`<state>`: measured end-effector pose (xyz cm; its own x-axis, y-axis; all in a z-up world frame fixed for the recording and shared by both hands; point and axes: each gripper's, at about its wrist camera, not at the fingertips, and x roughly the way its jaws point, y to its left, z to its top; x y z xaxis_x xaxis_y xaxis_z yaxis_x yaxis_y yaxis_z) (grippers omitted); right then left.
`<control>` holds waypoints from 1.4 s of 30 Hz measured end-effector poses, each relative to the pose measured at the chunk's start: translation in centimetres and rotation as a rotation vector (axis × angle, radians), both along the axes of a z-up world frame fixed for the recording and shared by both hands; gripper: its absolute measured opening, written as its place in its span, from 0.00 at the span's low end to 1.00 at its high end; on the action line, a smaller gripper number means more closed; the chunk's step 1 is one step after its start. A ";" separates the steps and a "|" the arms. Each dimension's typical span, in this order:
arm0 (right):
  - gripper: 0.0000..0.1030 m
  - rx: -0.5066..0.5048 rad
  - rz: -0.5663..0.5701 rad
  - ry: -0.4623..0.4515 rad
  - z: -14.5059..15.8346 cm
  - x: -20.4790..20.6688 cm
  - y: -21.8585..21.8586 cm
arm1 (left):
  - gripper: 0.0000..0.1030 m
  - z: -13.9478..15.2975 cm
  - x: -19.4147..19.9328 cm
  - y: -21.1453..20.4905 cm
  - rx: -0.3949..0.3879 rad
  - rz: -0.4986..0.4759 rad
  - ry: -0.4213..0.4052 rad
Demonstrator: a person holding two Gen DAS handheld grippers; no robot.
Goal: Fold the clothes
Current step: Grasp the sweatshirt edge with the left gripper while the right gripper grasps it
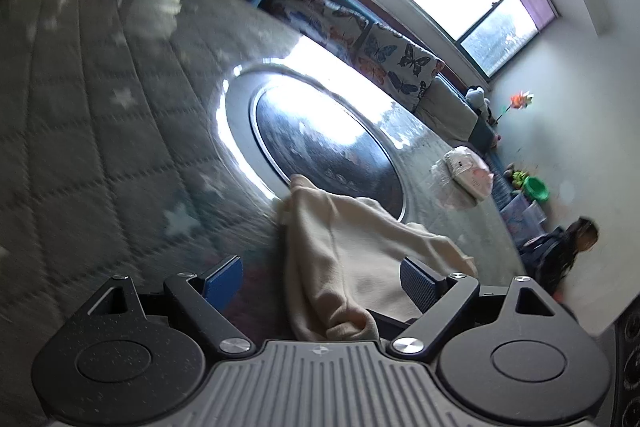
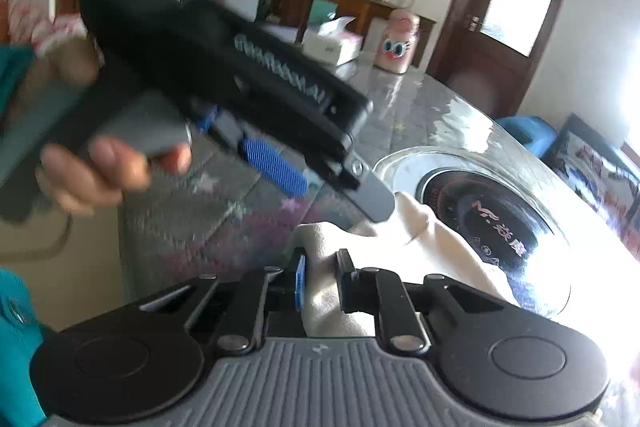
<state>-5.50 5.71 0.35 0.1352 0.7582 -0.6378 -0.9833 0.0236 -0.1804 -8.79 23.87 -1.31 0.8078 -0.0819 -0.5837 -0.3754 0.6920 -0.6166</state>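
A cream garment [image 1: 352, 251] lies bunched on the grey quilted table cover, partly over the edge of the round glass turntable [image 1: 320, 143]. My left gripper [image 1: 322, 281] is open, its blue pads wide apart, and the cloth lies between and under them. My right gripper [image 2: 321, 281] is shut on a fold of the cream garment [image 2: 432, 243]. The left gripper [image 2: 320, 167] also shows in the right wrist view, held in a hand just above the cloth, jaws apart.
The round table [image 1: 92, 115] carries a tissue box [image 2: 330, 45] and a pink jar with cartoon eyes [image 2: 396, 41] at its far side, and a plastic bag [image 1: 466, 173]. A butterfly-print sofa [image 1: 384, 51] and a seated child [image 1: 572, 247] lie beyond.
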 end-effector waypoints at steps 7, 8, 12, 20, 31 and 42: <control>0.12 0.062 -0.026 0.072 1.7 1.4 -1.3 | 0.84 -1.7 2.2 0.8 -0.209 0.045 0.021; 0.11 0.068 -0.028 0.079 1.9 1.5 -1.5 | 0.84 -1.8 2.3 0.9 -0.234 0.053 0.019; 0.11 0.087 -0.029 0.090 2.4 1.7 -2.0 | 0.73 -2.8 3.0 1.5 -0.345 0.073 0.009; 0.13 0.071 -0.016 0.100 1.5 1.0 -2.4 | 0.21 -4.8 3.8 1.8 -0.421 0.095 0.024; 0.27 0.106 -0.205 0.170 1.6 3.4 -7.5 | 0.16 -3.9 4.5 0.9 -0.283 0.059 0.044; 0.36 0.122 -0.685 0.223 -1.5 14.3 -13.8 | 0.16 -3.2 4.9 0.3 -0.203 0.021 0.065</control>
